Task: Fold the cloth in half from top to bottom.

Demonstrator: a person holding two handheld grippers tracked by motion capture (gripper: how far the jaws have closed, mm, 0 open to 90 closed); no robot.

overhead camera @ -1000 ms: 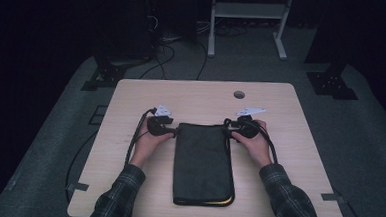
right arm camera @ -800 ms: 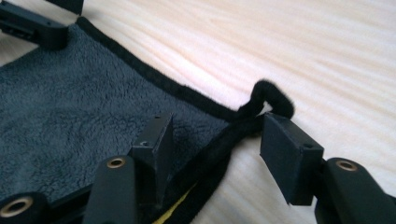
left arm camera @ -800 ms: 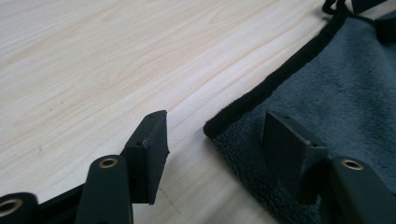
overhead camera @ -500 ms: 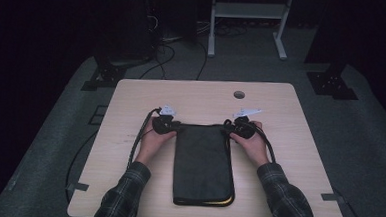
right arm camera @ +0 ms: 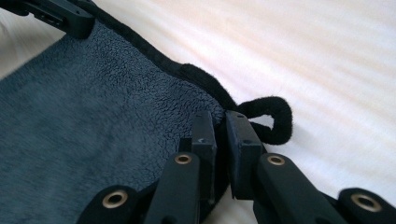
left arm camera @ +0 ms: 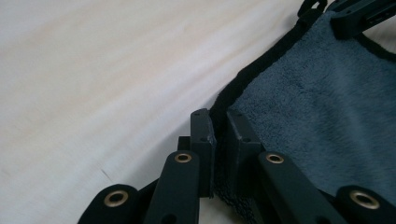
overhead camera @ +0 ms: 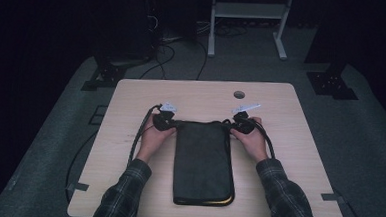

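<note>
Bare table (overhead camera: 131, 100) lies all round your folded towel (overhead camera: 203, 161); left gripper (overhead camera: 166, 123) and right gripper (overhead camera: 242, 125), jaws just closing, pinch its far corners.

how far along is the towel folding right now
Done: the dark towel lies folded into a long strip on the table. In hand: the left tongs have just been closing and pinch its far left corner; the right tongs have done likewise on the far right corner, beside the hanging loop. Left: likely drawing that far edge toward the near end for another fold.
</note>
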